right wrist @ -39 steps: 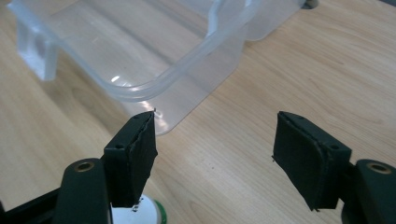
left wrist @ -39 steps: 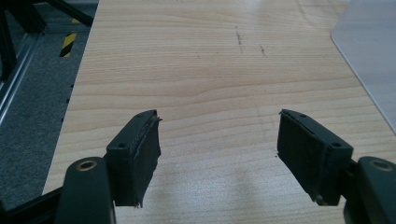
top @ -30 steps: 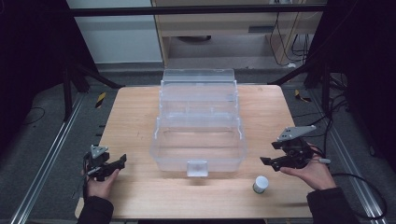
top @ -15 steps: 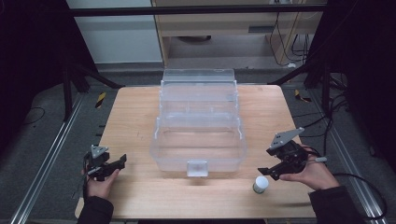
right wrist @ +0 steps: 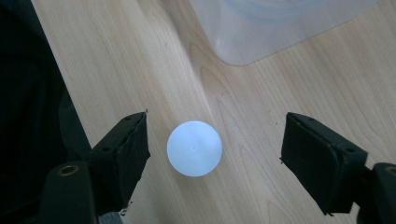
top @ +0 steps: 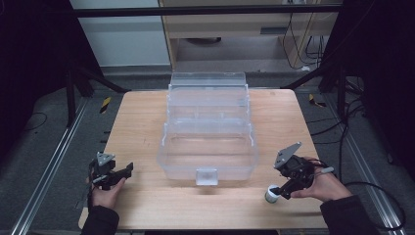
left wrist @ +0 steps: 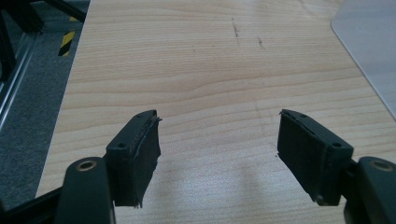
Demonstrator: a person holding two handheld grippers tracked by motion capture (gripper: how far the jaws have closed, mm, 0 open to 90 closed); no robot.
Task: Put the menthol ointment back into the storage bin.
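Note:
A small jar with a round white cap (top: 270, 194) stands on the wooden table (top: 142, 122) near its front right edge. My right gripper (top: 280, 192) points down over it. In the right gripper view the cap (right wrist: 194, 148) lies between the open jaws of the right gripper (right wrist: 215, 119), clear of both pads. These jaws have just been opening, and nothing is pressed between them. My left gripper (top: 125, 171) rests at the front left, open over bare wood, and the left gripper (left wrist: 219, 116) has nothing between its jaws.
A large clear plastic box (top: 208, 142) with stepped tiers and a front latch takes up the middle of the table. One of its corners (right wrist: 261, 28) lies just beyond the jar. Dark floor and metal rails flank the table.
The right gripper has come down and to the left, from beside the jar to over it, and its jaws stand wider. The left gripper has not moved.

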